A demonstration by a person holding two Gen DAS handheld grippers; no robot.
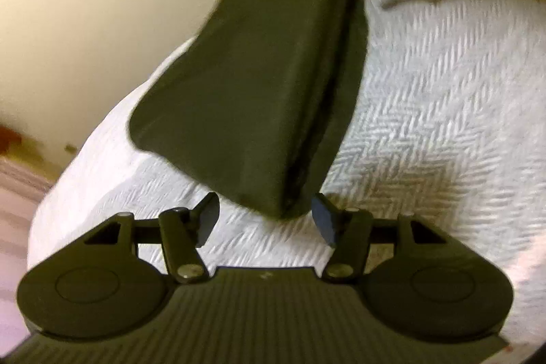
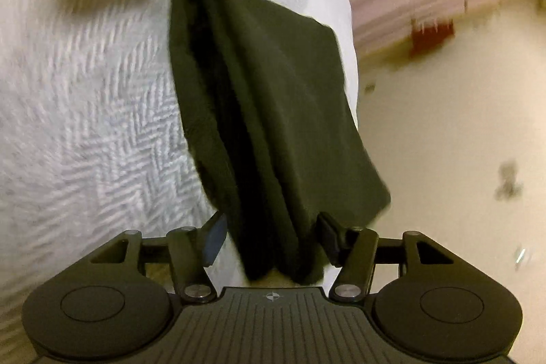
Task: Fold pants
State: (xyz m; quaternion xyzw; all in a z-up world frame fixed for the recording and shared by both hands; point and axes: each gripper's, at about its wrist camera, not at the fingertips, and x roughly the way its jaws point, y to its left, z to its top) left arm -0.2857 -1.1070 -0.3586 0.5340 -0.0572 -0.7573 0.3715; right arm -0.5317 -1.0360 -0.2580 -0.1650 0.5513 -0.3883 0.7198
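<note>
lying folded into a compact dark stack, the pants (image 1: 245, 84) are seen on the white herringbone bed cover (image 1: 426, 98), close to the bed's edge, with part of the stack overhanging that edge in the right wrist view. layered edges are visible along one side, so the folding is judged to be done or nearly so; only a release and perhaps a last smoothing seem left. the left gripper (image 1: 264, 220) is held half wide, its jaws apart at 6 o'clock of the stack, with one corner just ahead of them and no pad pressed on cloth. the right gripper (image 2: 271, 239) is likewise half wide; a corner of the pants (image 2: 273, 111) lies between its jaws, yet nothing appears pinched.
</note>
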